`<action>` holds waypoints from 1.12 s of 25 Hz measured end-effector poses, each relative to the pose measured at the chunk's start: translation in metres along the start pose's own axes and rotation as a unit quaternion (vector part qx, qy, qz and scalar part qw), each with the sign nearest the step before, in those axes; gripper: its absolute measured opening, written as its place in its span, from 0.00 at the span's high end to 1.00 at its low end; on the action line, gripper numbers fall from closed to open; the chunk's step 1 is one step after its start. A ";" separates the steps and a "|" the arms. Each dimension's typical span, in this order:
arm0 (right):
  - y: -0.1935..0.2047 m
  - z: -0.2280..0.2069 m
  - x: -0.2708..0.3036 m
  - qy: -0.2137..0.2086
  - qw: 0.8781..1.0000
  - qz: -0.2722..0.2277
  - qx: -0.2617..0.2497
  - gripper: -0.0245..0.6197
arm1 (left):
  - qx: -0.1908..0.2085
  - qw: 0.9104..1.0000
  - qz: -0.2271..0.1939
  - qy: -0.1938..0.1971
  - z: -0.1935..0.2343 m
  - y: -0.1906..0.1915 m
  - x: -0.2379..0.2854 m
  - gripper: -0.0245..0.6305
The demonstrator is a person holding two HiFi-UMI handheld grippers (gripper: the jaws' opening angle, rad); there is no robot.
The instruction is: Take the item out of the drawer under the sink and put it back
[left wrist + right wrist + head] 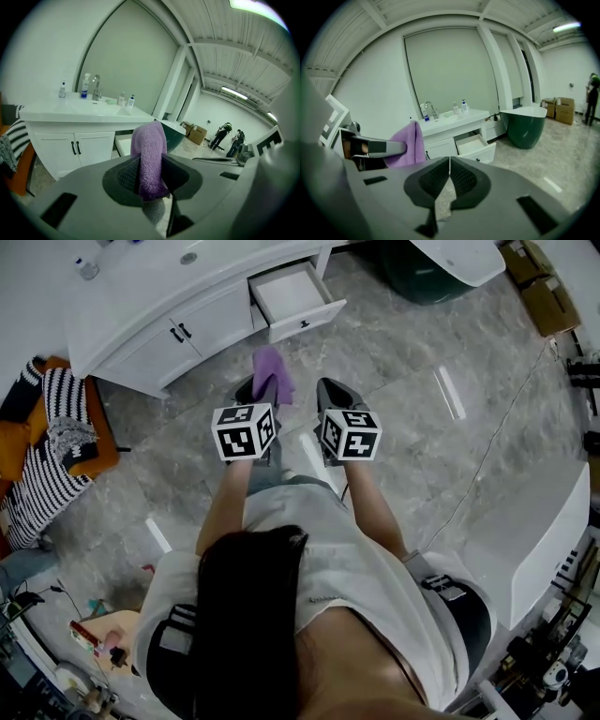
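A folded purple towel (272,374) (150,159) (407,144) stands up between the jaws of my left gripper (263,390) (149,176), which is shut on it, held in the air above the floor some way in front of the vanity. The white drawer (295,298) (474,145) under the sink counter stands pulled out and looks empty. My right gripper (330,395) (449,172) is shut with nothing in it, level with the left one and to its right.
The white vanity (159,306) (70,122) carries a tap (95,86) and several bottles. A dark green bathtub (524,123) (427,277) stands to the right. A striped cloth on an orange seat (52,442) is at the left. Two people (227,137) stand far back.
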State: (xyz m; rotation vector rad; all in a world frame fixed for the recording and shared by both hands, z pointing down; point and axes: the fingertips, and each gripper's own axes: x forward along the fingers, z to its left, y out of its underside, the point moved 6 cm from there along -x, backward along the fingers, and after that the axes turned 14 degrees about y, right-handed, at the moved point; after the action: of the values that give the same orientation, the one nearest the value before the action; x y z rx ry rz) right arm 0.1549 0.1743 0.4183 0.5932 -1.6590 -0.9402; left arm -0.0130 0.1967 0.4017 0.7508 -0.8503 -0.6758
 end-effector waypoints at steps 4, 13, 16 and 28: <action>-0.016 0.006 0.024 0.001 1.000 0.002 -0.001 0.94 | 0.000 1.000 0.007 0.005 0.019 -0.016 0.014 0.81; -0.050 0.024 0.077 0.001 1.000 0.010 -0.008 0.94 | 0.006 1.000 0.020 0.015 0.057 -0.056 0.047 0.81; -0.062 0.032 0.095 0.004 1.000 0.012 -0.009 0.94 | 0.006 1.000 0.023 0.020 0.072 -0.067 0.057 0.81; -0.108 0.055 0.162 0.032 0.999 0.009 -0.012 0.94 | 0.020 0.998 0.043 0.049 0.128 -0.116 0.098 0.81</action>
State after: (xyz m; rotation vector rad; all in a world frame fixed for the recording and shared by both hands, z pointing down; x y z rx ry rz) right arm 0.0474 0.0032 0.4139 0.5860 -1.5909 -0.9183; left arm -0.0983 0.0173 0.4052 0.7730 -0.8039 -0.5428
